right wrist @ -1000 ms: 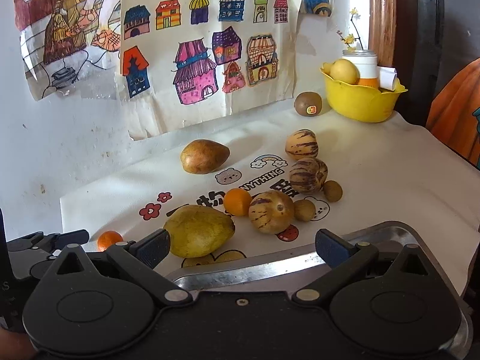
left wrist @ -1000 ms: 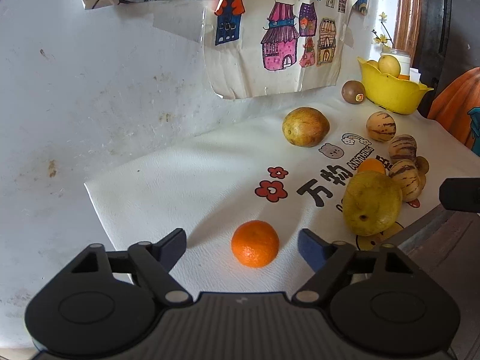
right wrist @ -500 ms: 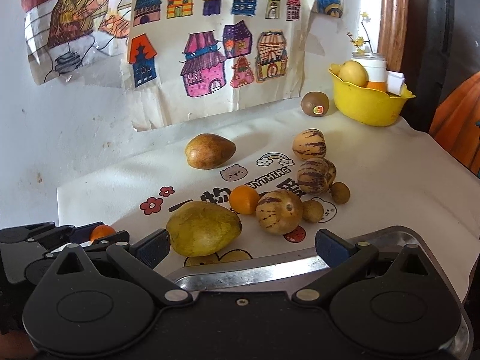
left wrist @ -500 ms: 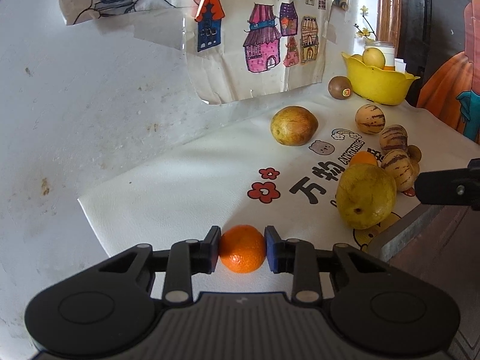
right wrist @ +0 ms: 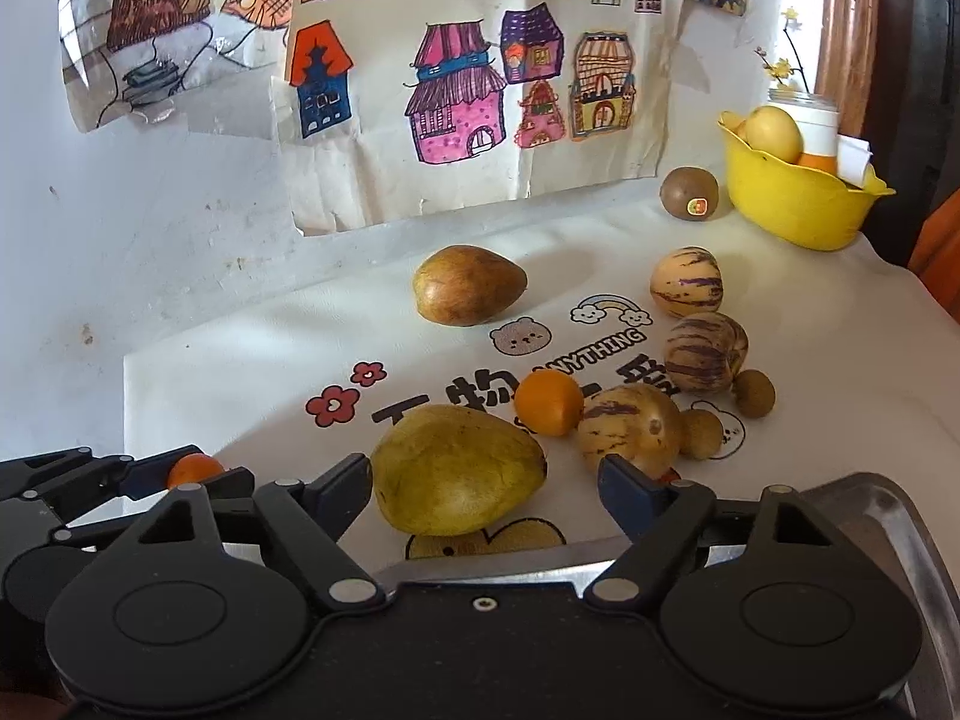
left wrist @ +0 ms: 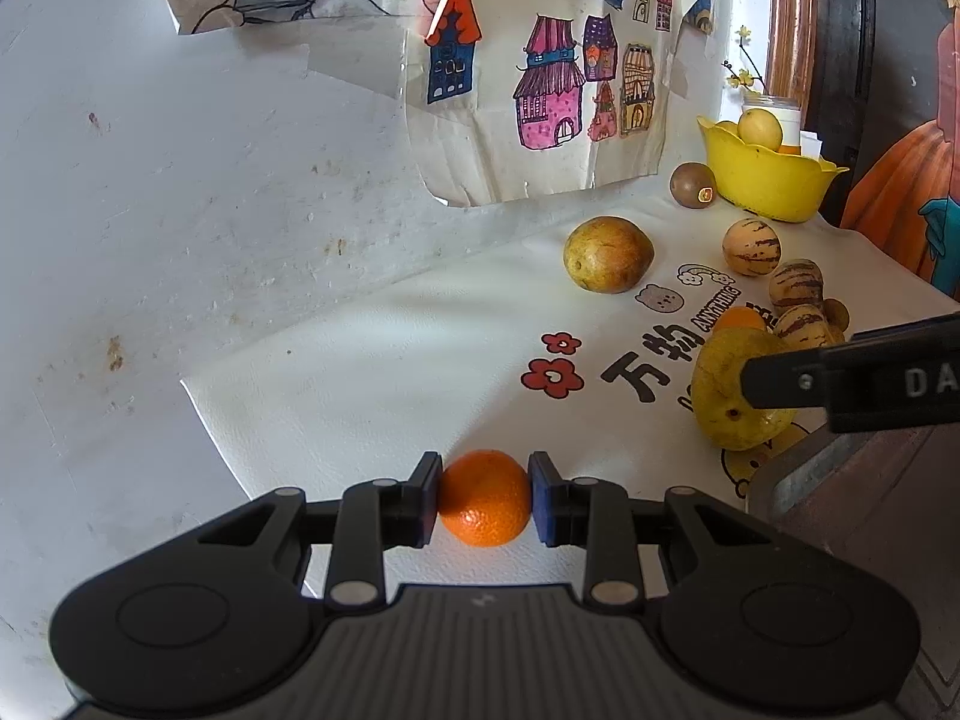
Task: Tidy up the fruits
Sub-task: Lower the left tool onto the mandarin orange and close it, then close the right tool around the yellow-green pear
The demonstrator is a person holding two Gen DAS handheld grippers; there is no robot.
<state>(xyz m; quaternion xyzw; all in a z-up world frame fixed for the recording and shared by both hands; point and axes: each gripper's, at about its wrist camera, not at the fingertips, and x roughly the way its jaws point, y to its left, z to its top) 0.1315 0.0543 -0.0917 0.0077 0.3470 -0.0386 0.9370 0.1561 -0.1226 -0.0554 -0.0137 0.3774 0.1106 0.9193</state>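
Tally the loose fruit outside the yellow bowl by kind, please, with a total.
Oranges: 2 (one in the left gripper, one on the mat)
Green-yellow mangoes: 1
Brown oval fruit: 1
Striped melons: 3
Kiwis: 1
Small brown round fruit: 2
Total: 10

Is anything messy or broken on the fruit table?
Nothing is broken or spilled. The mess is that most fruit lies loose on the white mat instead of in the yellow bowl: a kiwi sits just outside it. The house drawing on the wall has a ragged, torn bottom edge.
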